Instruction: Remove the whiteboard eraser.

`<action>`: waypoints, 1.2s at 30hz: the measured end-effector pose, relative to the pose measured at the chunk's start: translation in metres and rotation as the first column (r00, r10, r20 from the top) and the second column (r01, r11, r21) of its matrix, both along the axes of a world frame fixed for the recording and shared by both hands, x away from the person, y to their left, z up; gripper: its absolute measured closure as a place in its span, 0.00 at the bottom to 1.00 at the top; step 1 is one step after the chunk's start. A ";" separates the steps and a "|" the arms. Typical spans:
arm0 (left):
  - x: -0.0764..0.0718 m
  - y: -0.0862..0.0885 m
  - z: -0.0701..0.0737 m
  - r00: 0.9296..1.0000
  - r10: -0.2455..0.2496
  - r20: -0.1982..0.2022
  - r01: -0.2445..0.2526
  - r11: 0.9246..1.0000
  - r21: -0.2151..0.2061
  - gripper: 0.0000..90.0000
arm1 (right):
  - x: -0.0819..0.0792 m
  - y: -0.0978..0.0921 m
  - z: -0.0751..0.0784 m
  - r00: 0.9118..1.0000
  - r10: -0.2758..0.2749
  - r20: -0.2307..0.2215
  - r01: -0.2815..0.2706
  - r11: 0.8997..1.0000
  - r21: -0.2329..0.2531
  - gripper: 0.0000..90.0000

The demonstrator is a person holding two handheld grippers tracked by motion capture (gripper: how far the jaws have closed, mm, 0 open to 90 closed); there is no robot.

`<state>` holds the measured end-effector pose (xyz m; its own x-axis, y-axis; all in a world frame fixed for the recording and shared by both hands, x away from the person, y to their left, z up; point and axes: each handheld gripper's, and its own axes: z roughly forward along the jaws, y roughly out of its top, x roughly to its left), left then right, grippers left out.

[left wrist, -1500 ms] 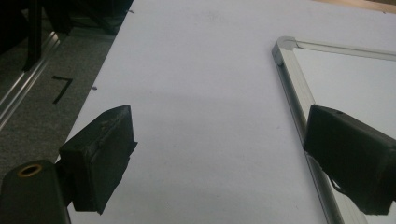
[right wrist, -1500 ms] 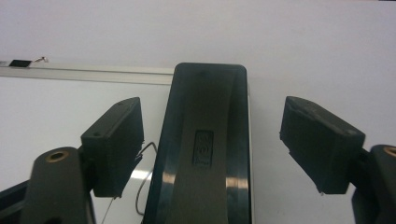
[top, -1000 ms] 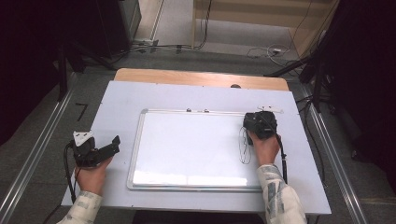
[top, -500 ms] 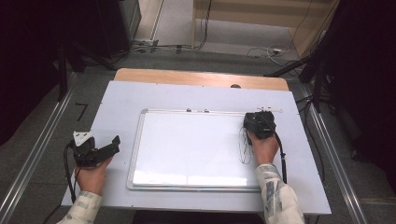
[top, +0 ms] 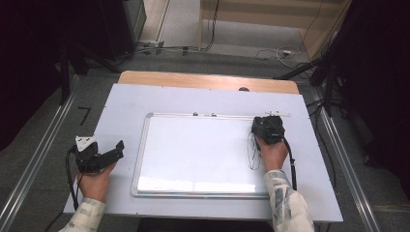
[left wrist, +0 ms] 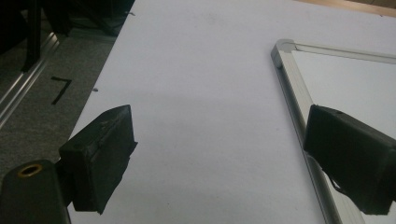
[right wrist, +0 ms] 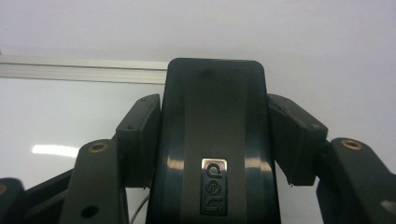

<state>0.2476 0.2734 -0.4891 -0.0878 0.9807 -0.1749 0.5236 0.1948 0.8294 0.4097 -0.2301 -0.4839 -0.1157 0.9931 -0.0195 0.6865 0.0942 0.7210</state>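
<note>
A whiteboard with a metal frame lies flat on the white table. At the board's far right corner my right gripper is shut on a black eraser marked "deli", which fills the space between its jaws. Just below it, thin dark scribble lines mark the board. My left gripper rests on the table left of the board, open, with nothing between its jaws. The board's left frame edge runs just beside its right jaw.
A wooden strip borders the table's far edge. Two small dark pieces sit on the board's top frame. Cables trail from both grippers. Dark stands and floor cables surround the table.
My right gripper has shifted slightly to the left with the eraser in it. The left gripper has not moved.
</note>
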 end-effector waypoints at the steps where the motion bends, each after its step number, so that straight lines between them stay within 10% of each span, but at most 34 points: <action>1: 0.000 0.000 0.000 1.000 0.000 0.000 0.000 1.000 0.000 0.11 | -0.001 0.000 0.000 1.000 0.000 0.002 0.000 1.000 -0.004 0.43; 12: 0.000 0.001 0.000 1.000 0.009 0.001 -0.009 1.000 -0.003 0.11 | -0.005 0.000 0.007 0.999 0.028 0.037 -0.028 1.000 -0.001 0.43; 17: 0.000 0.000 0.000 1.000 0.002 0.001 -0.002 1.000 0.001 0.11 | -0.022 -0.006 0.033 0.993 0.071 0.093 -0.075 0.997 0.031 0.43; 36: -0.002 0.000 0.001 1.000 0.006 0.003 -0.006 1.000 0.002 0.11 | -0.075 -0.018 0.036 0.986 0.127 0.111 -0.133 0.990 0.053 0.43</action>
<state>0.2460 0.2735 -0.4882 -0.0932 0.9804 -0.1734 0.5198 0.1964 0.8314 0.3342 -0.2478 -0.4481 -0.2445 0.9694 0.0207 0.5901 0.1318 0.7965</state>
